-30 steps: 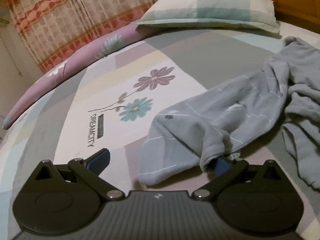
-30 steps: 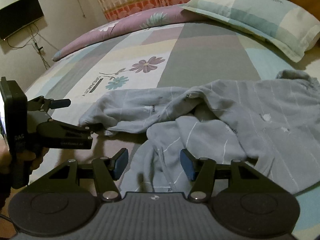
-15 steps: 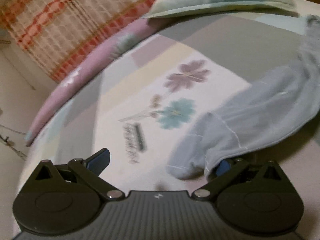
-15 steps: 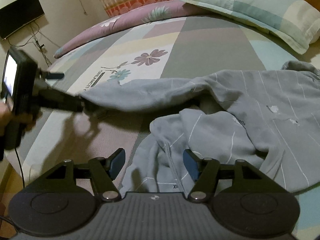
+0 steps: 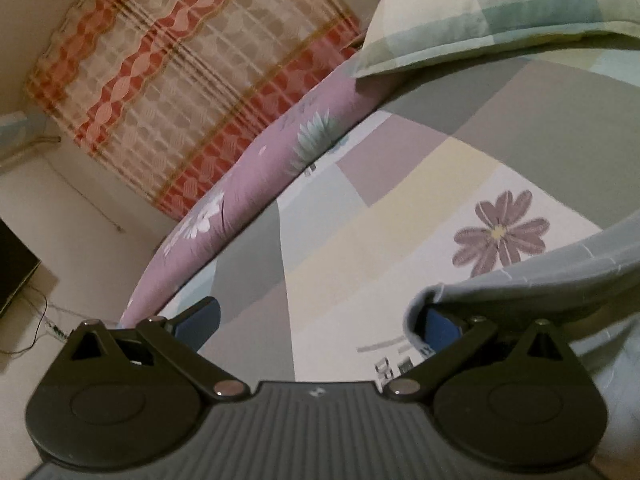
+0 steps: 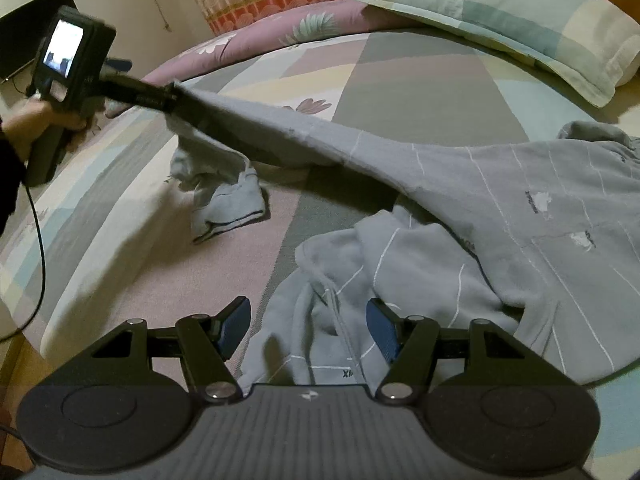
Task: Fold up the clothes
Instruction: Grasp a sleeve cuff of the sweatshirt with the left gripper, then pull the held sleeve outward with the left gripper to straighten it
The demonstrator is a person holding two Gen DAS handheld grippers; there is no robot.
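A grey striped garment (image 6: 520, 208) lies crumpled on the patterned bedsheet (image 6: 420, 80). One sleeve (image 6: 280, 132) is stretched taut up to the left, its cuff (image 6: 228, 200) dangling. In the left wrist view that sleeve (image 5: 540, 276) is hooked over the right fingertip (image 5: 438, 326) of my left gripper (image 5: 318, 322), whose jaws stand wide apart. The right wrist view shows the left gripper (image 6: 140, 88) raised above the bed's left side. My right gripper (image 6: 308, 320) hovers open over a bunched fold of the garment, pads clear of the cloth.
A checked pillow (image 6: 520, 12) lies at the head of the bed. A rolled purple quilt (image 5: 240, 200) runs along the far edge, with a curtain (image 5: 180, 80) behind. A hand (image 6: 36, 120) holds the left gripper beyond the bed's left edge. A dark screen (image 6: 24, 32) hangs on the wall.
The left gripper has risen and swung left, lifting the sleeve off the bed and pulling it taut. The right gripper stayed put, its jaws a little wider.
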